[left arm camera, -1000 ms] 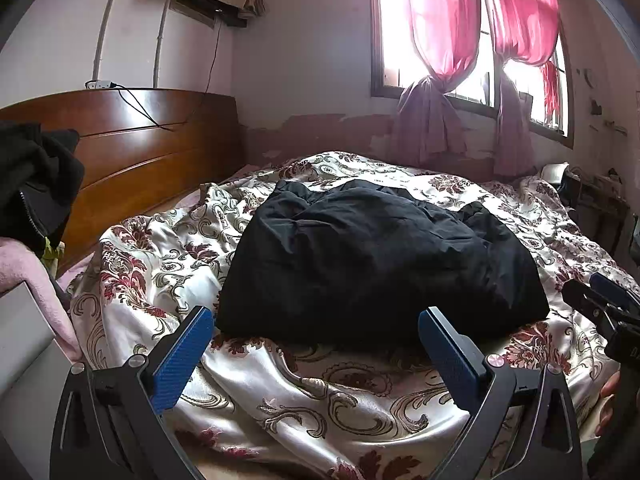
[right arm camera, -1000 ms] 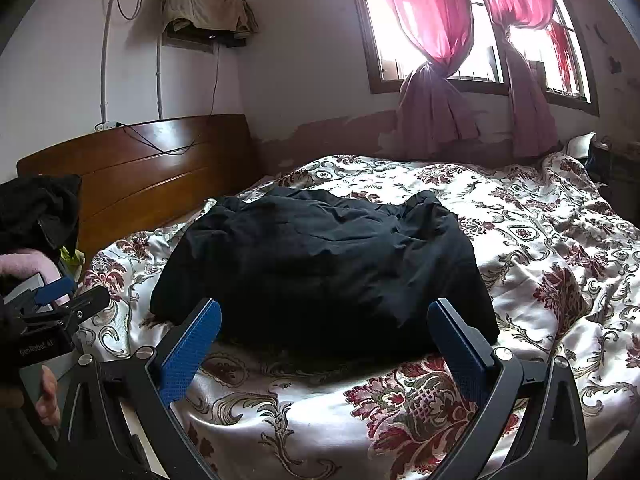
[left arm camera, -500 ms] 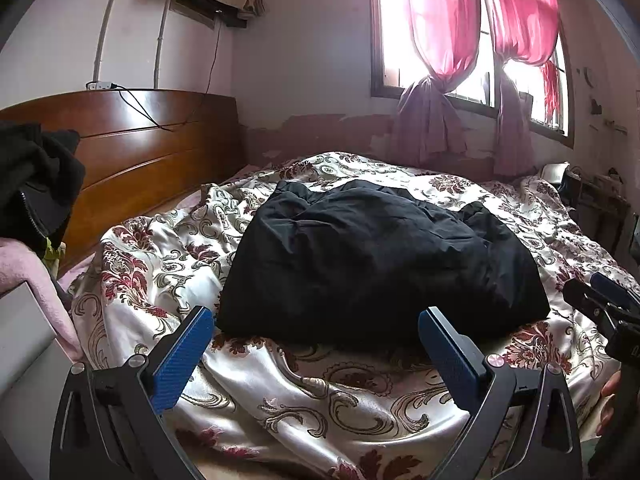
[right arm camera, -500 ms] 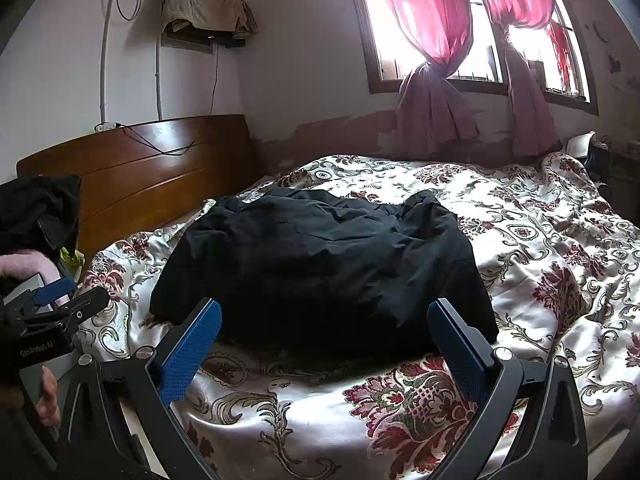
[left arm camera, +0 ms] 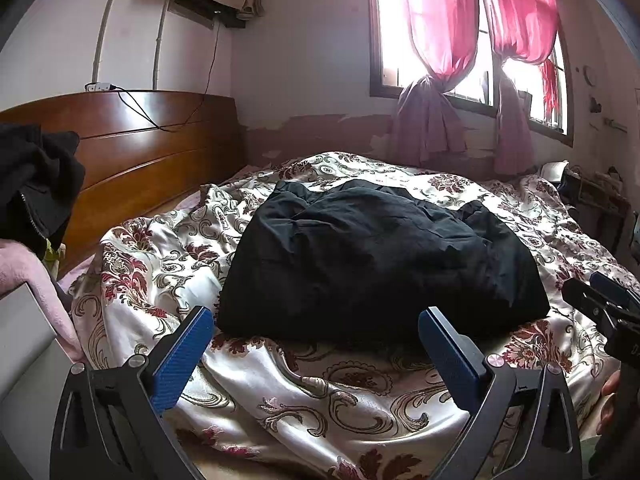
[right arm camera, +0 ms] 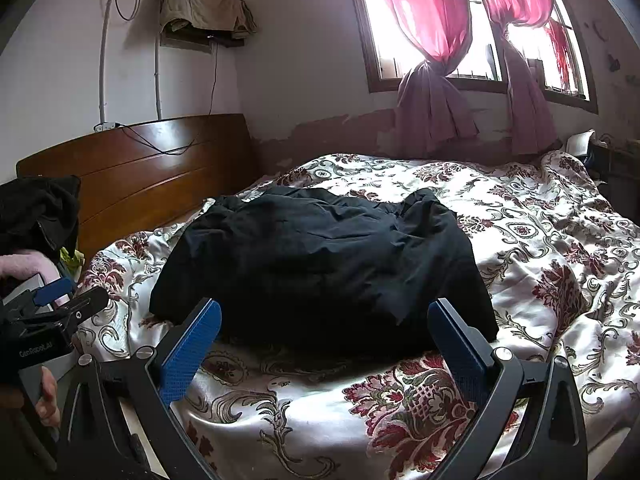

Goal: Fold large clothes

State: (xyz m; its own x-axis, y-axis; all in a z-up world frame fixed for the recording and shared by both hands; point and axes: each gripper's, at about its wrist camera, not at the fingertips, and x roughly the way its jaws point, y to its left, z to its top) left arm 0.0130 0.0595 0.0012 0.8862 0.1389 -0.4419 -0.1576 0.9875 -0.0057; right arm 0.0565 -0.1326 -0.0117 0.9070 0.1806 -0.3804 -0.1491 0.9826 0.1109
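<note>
1. The bed [left arm camera: 360, 392] fills most of both views, covered by a shiny flowered quilt [right arm camera: 540, 248] that lies in loose ridges. All places below are given from the bed.
2. The wooden headboard [left arm camera: 132, 152] stands at the bed's left end, and a window with pink curtains [right arm camera: 432, 40] is on the wall beyond its far side.
3. The black garment [left arm camera: 372, 264], the thing to fold, lies on the middle of the bed as a puffy, roughly squared bundle. It looks already folded over at least once, though I cannot tell how many layers it has.
4. A second dark garment [right arm camera: 40, 208] hangs off the bed's near-left corner, beside something pink.
5. The left gripper [left arm camera: 316, 336] hovers above the bed's near edge, jaws wide apart and empty, short of the bundle's near hem.
6. The right gripper [right arm camera: 324, 332] hovers over the same near edge, also spread wide with nothing between its fingers.
7. Risks, as I judge them:
   - The quilt is slick and rumpled, so a low pinch at the hem could catch quilt together with the garment.
   - The puffy fabric may spring open if only the top layer is caught.
   - Uneven lifting by the two grippers would skew the fold.
</note>
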